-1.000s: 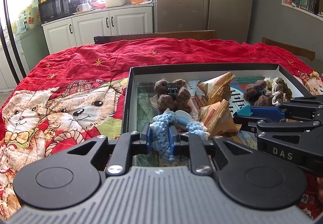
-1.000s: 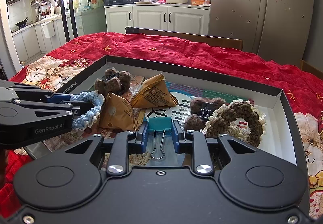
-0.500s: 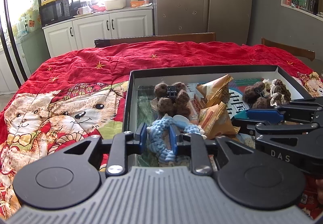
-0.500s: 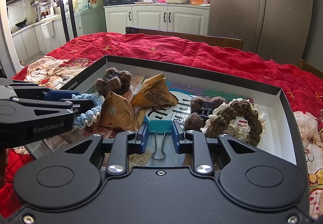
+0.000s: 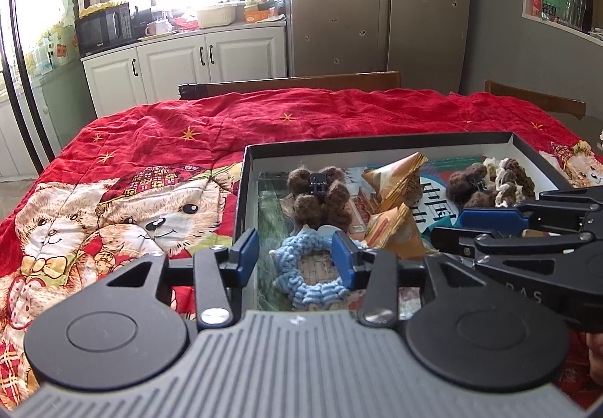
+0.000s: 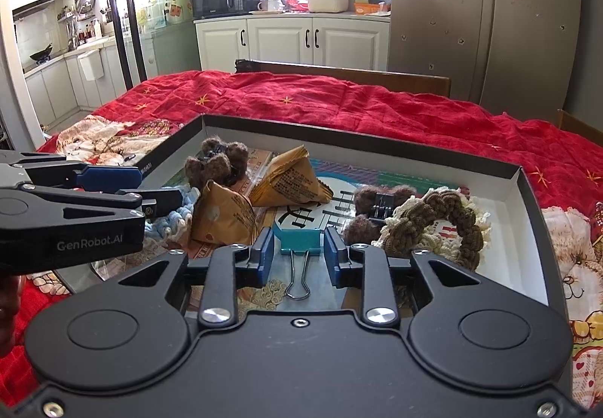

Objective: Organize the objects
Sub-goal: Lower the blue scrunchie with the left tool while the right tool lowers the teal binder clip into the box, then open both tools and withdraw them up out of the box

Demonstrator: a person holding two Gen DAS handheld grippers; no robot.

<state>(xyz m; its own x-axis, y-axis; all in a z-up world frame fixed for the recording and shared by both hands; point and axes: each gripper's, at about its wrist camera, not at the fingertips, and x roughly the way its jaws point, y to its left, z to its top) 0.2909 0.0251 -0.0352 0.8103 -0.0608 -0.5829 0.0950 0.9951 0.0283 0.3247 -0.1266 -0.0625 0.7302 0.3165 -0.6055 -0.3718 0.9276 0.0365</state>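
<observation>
The blue crocheted ring [image 5: 306,269] lies flat in the near left corner of the shallow box [image 5: 377,140], which sits on a red bear-print quilt [image 5: 150,162]. The left gripper [image 5: 297,258] straddles the ring: its fingers are at a middling spread and opening. The left pad stands clear; the right pad looks touching or just beside the ring's edge. Judged released.

The teal binder clip [image 6: 300,244] lies in the box's near middle, its wire handle pointing back at the right gripper [image 6: 297,255]. That gripper's fingers are narrow and opening, with a thin gap on each side of the clip. No grip.

Each item lies directly ahead of its own gripper. The coming move is judged a straight pull-back, keeping the pad from dragging the yarn.

Legible writing: "GenRobot.AI" on the left gripper in the right wrist view; large Chinese characters on the box floor. The printing on the two brown pyramid packets [image 6: 222,216] is too small to read.
</observation>
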